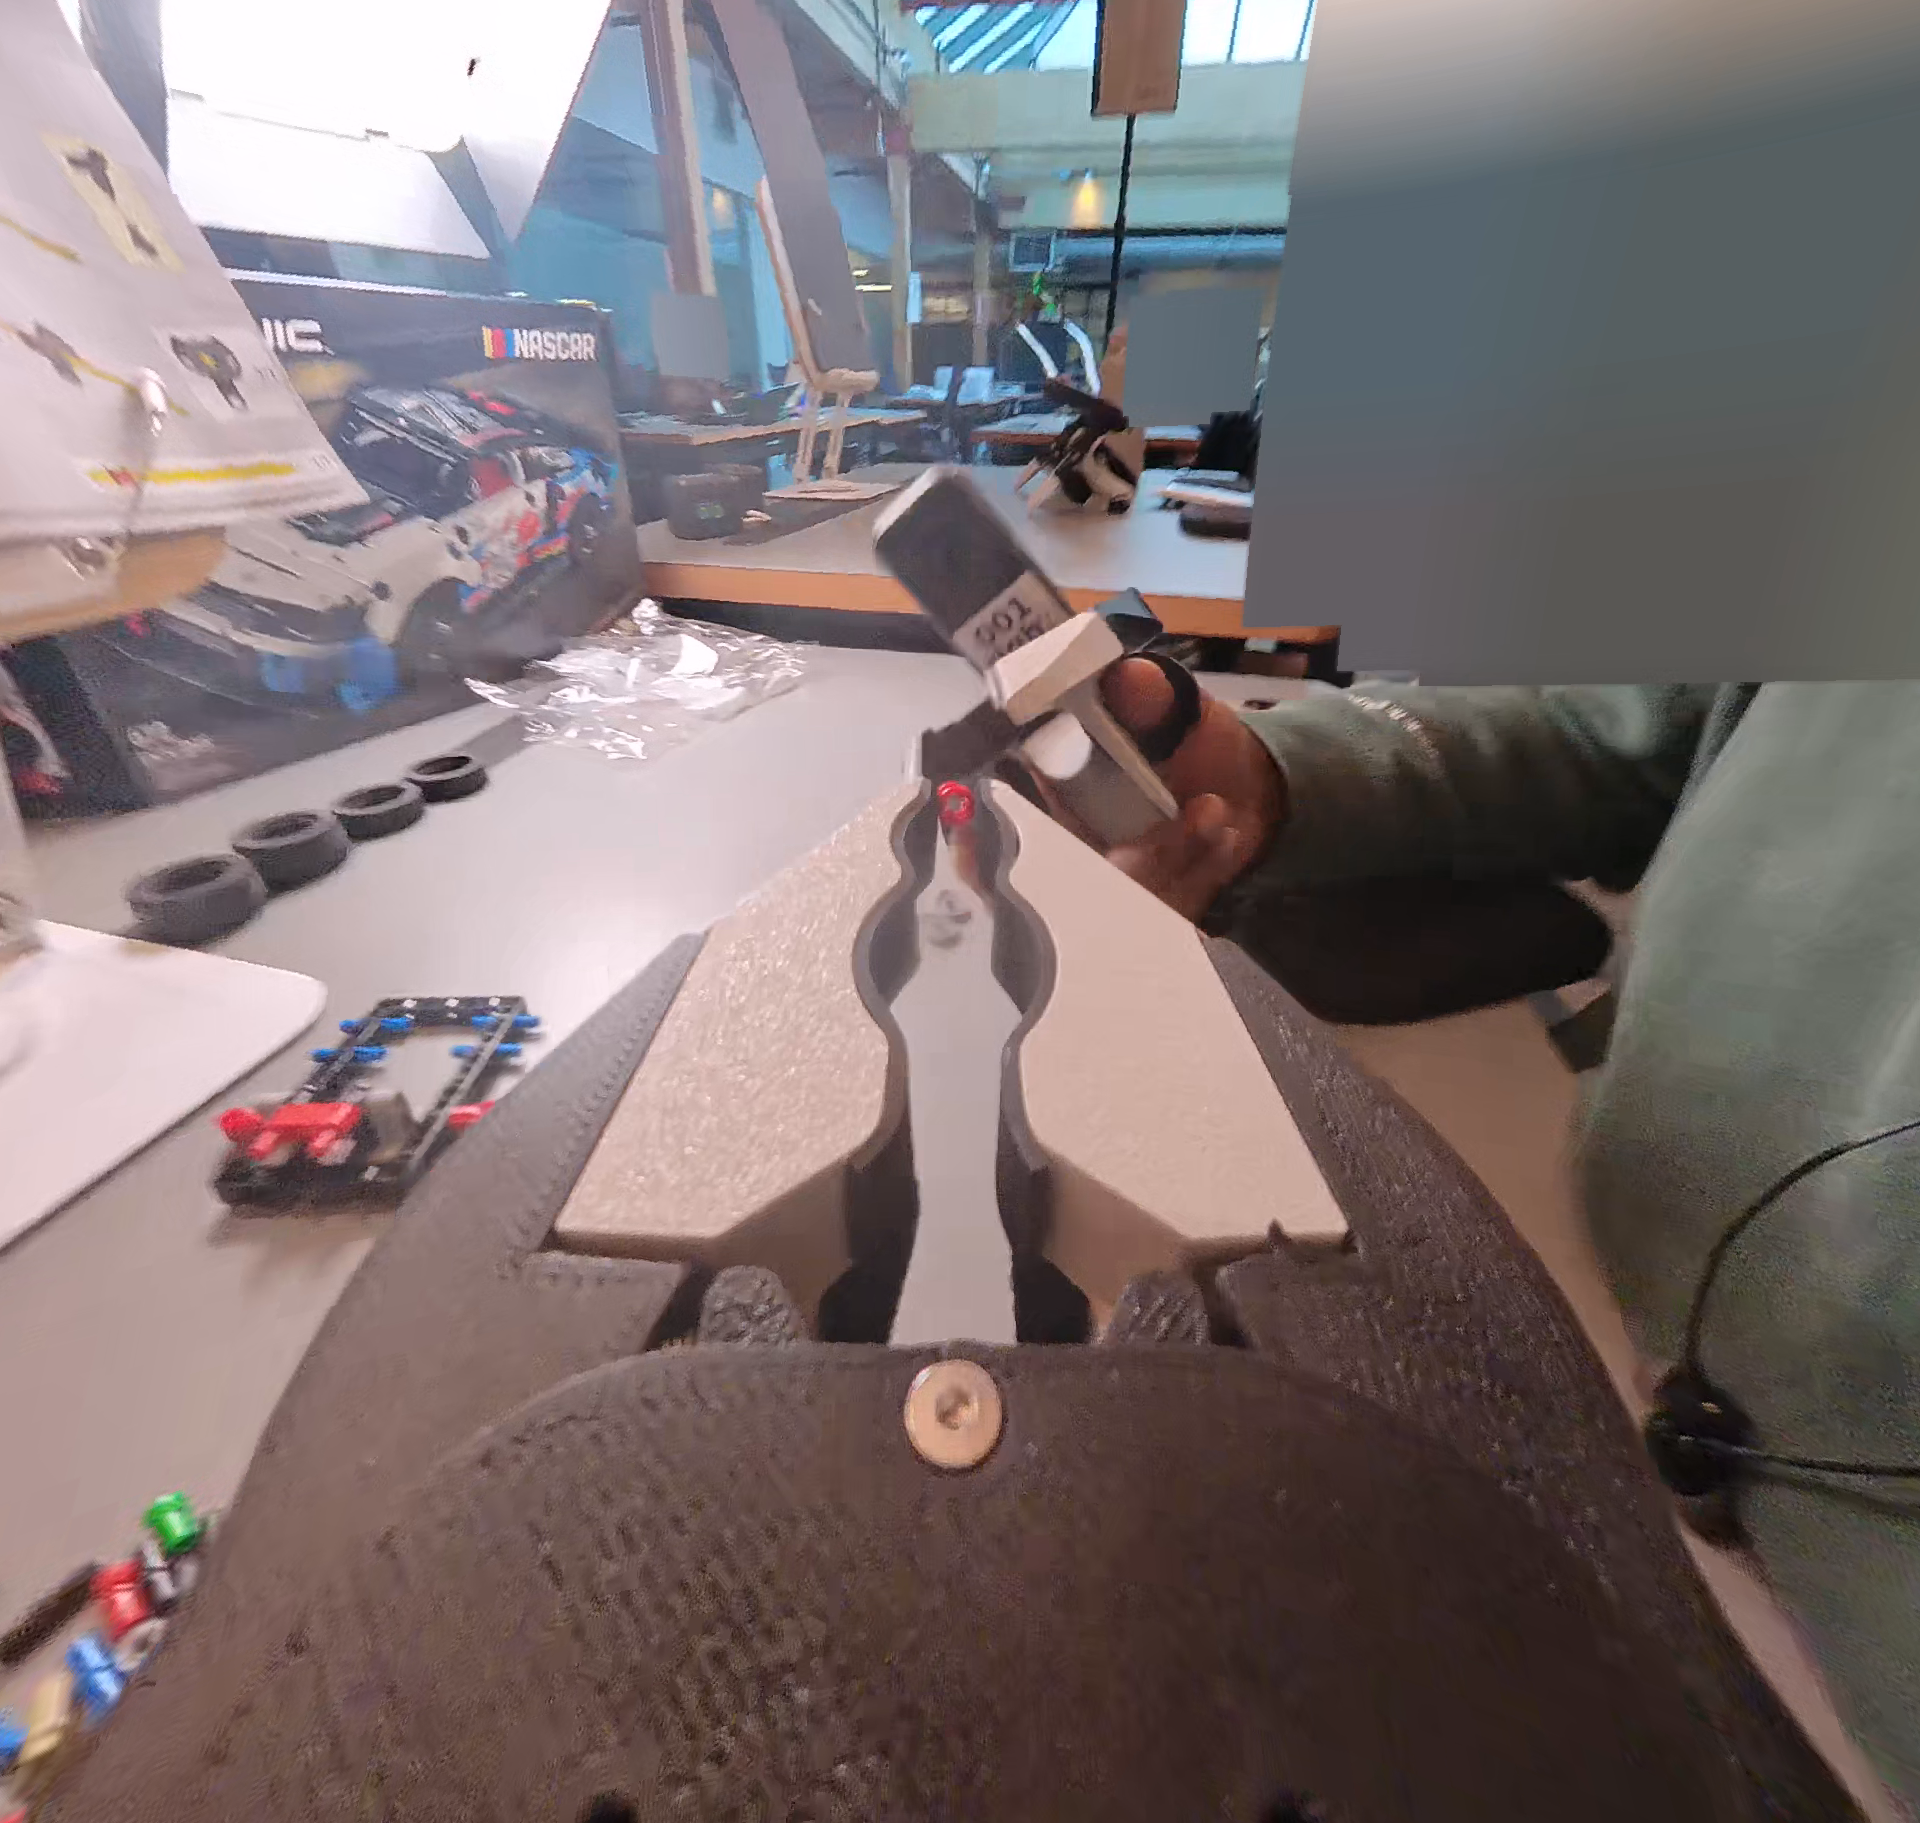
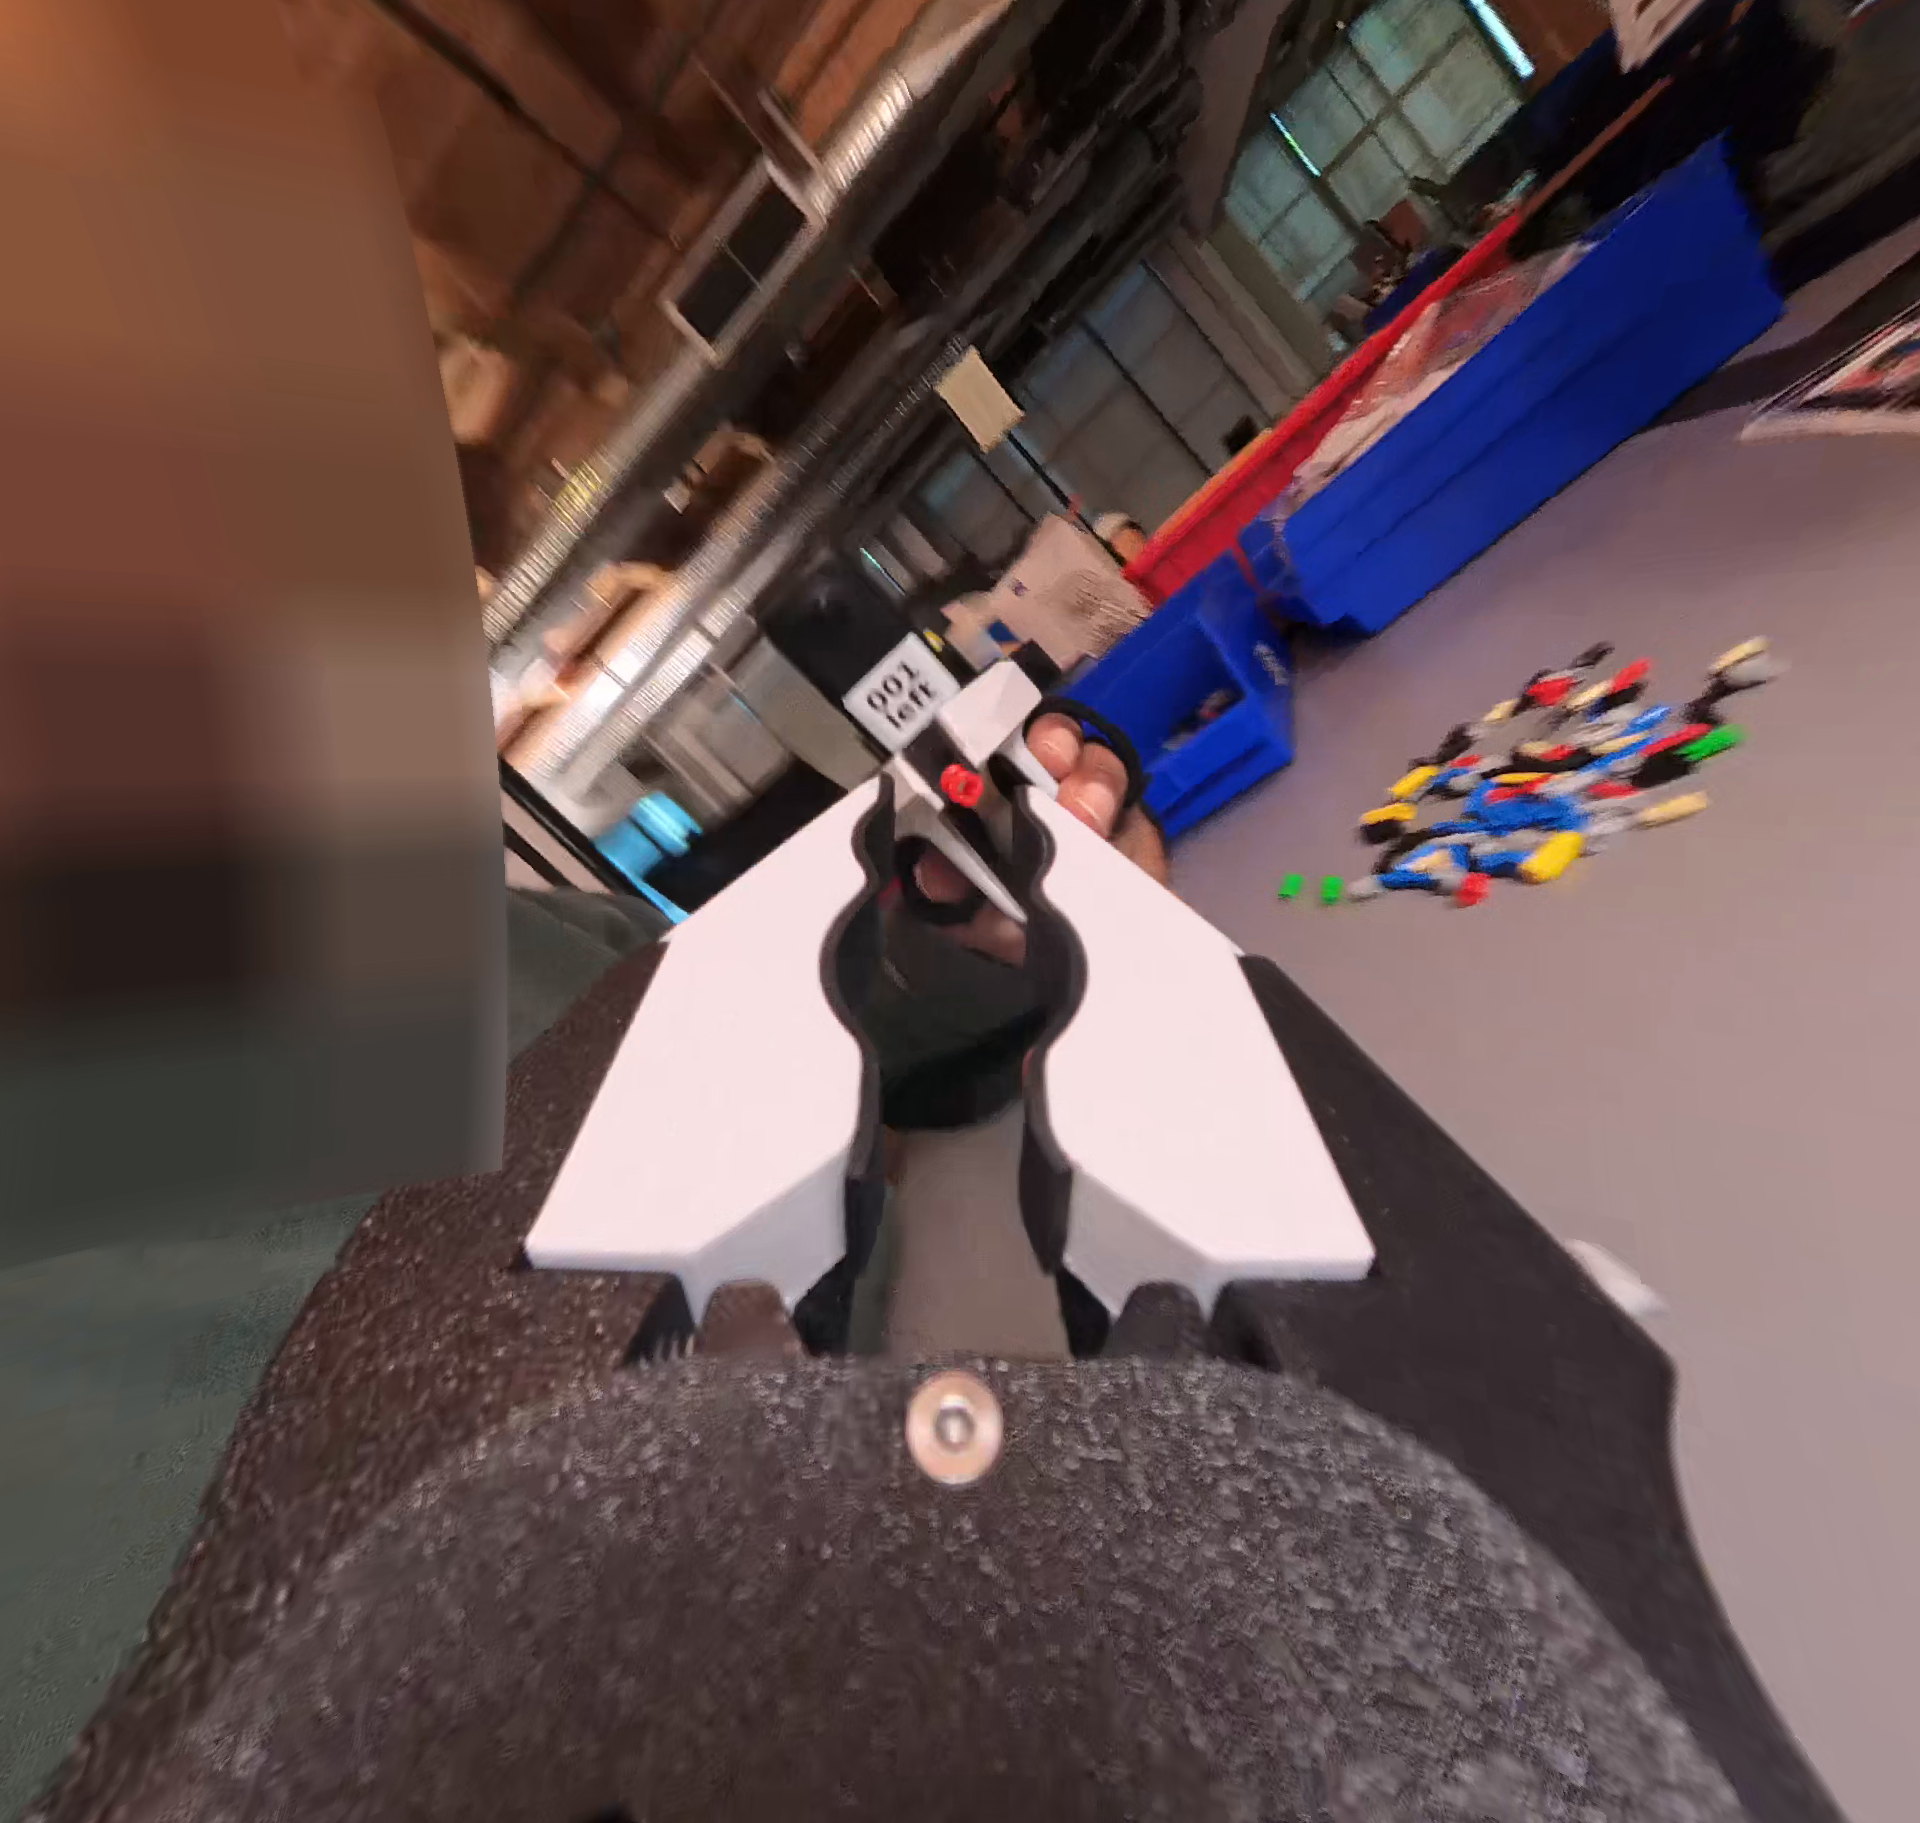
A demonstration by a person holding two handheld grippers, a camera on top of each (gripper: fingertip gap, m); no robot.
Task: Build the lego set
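Observation:
A small red Lego pin (image 1: 954, 805) sits between the tips of my left gripper (image 1: 954, 799), which is shut on it and held above the grey table. My right gripper (image 2: 954, 791) meets it tip to tip; its jaws stand a narrow gap apart around the same red pin (image 2: 961, 784). In the left wrist view the right gripper (image 1: 961, 747) comes in from above, held by a hand (image 1: 1195, 817). A partly built black frame (image 1: 384, 1098) with blue and red pins lies on the table to the left.
Several black tyres (image 1: 291, 843) stand in a row before the set's box (image 1: 416, 526). An instruction booklet (image 1: 135, 339) hangs at left above a white stand base (image 1: 125, 1035). Loose pieces (image 1: 104, 1617) lie near left; a larger pile (image 2: 1538, 807) and blue bins (image 2: 1507, 443) lie at right.

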